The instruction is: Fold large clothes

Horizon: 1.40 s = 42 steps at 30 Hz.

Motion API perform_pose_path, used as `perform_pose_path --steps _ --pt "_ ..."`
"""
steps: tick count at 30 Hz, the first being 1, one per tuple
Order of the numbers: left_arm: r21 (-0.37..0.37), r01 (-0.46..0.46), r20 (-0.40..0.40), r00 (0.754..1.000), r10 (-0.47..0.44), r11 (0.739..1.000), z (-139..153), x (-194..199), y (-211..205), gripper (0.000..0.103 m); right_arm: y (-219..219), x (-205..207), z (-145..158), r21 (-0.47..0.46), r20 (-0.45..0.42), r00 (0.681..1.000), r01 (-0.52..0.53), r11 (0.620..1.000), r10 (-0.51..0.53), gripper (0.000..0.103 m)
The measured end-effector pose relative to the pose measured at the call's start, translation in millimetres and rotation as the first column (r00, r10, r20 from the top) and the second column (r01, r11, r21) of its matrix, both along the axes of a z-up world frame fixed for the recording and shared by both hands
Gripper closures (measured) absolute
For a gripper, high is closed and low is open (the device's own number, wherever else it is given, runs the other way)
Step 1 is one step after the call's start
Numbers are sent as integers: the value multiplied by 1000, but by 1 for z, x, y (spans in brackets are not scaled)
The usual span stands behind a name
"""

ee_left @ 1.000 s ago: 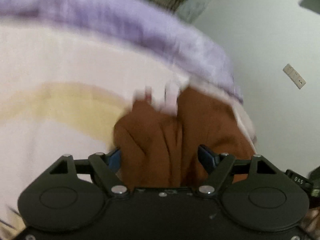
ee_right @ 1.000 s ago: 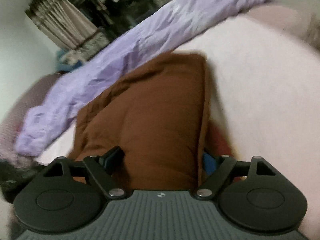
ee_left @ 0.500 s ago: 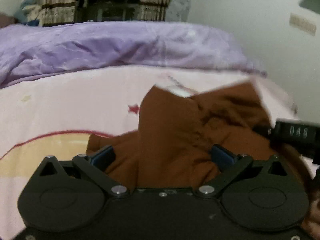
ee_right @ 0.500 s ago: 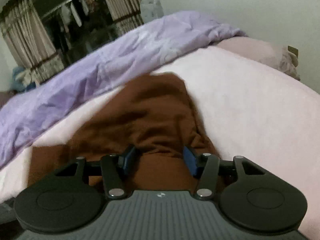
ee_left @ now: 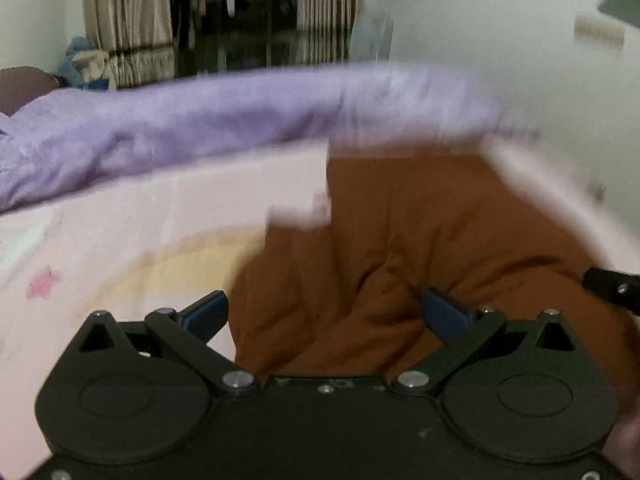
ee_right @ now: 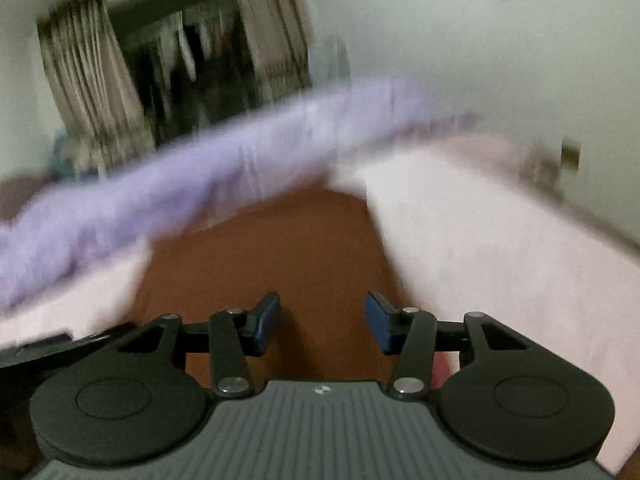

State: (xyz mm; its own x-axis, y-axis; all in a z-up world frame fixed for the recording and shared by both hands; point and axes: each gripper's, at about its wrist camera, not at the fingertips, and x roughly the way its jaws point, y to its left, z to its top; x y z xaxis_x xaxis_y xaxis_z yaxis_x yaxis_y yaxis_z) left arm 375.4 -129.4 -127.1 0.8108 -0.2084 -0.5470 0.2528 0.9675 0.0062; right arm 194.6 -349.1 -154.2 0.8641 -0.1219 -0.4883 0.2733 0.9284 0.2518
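The left hand-held gripper (ee_left: 324, 312) stood spread as wide as it went, its blue pads (ee_left: 446, 314) clear of the cloth, with a rumpled ridge of the brown garment (ee_left: 420, 236) rising in the gap between them but not pinched. The right hand-held gripper (ee_right: 322, 326) was about half spread and closing, its jaws over smooth brown cloth; whether its pads pressed on it could not be told through the blur. In both views the brown garment (ee_right: 280, 256) lay on the pink bed sheet (ee_left: 140, 220), filling the centre of the frame from the fingers up toward the middle. A bunched purple quilt (ee_left: 180, 136) crossed the frame behind it. At upper left hung curtains (ee_left: 124, 20) beside a dark wardrobe opening (ee_left: 236, 12), and a white wall (ee_right: 460, 40) filled the upper right. Part of the right hand-held gripper showed at the right edge of the left view.
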Motion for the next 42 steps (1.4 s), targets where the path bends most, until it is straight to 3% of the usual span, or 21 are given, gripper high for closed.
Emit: perform_pose_path --steps 2,3,6,8,12,14,16,17,18,20,24,27,28,29,33,42 --pt "-78 -49 -4 999 48 996 -5 -3 9 0 3 2 -5 -82 27 1000 -3 997 5 42" --pt "-74 -65 -16 998 64 995 1 -5 10 0 3 1 4 -75 13 1000 2 997 -1 42" --pt "22 -46 35 998 45 999 26 -24 2 0 -2 -7 36 -27 -44 999 2 1000 -3 40" --pt "45 -25 19 1000 24 999 44 -38 3 0 2 -22 52 -24 -61 998 -15 1000 14 41" --pt "-138 76 14 997 -75 988 78 -79 30 0 23 -58 73 -73 -39 997 -64 995 62 41" --pt "-117 82 -10 996 -84 990 70 -92 25 0 30 -62 69 -64 -74 994 -86 994 81 46" --pt "35 58 -103 993 -54 998 42 -77 7 0 28 -47 44 -25 -180 979 -104 994 97 58" --pt "73 78 -147 987 -67 994 22 -69 1 0 24 -39 28 -2 -204 974 -101 995 99 60" --pt "36 80 -160 984 -73 996 9 -64 1 0 20 -35 10 20 -184 978 -92 996 94 60" --pt "-54 45 -185 981 -54 998 4 -59 9 0 19 -38 6 27 -147 986 -76 997 79 61" --pt "-21 52 -146 988 -54 998 23 -76 7 0 26 -42 21 -18 -168 983 -72 997 68 61" --pt "-31 13 -136 991 -17 999 44 -102 10 0 36 -61 35 -44 -167 985 -45 998 37 44" --pt "-17 7 -133 991 -9 1000 54 -113 12 0 39 -67 38 -50 -174 984 -34 998 25 28" --pt "4 5 -132 991 -4 1000 58 -120 12 0 40 -72 41 -57 -175 984 -30 998 19 20" --pt "98 -16 -88 996 25 995 60 -158 13 0 51 -107 48 -104 -169 986 -18 994 0 16" --pt "63 -20 -32 999 22 998 65 -233 26 0 61 -170 47 -82 -107 994 -26 996 17 13"
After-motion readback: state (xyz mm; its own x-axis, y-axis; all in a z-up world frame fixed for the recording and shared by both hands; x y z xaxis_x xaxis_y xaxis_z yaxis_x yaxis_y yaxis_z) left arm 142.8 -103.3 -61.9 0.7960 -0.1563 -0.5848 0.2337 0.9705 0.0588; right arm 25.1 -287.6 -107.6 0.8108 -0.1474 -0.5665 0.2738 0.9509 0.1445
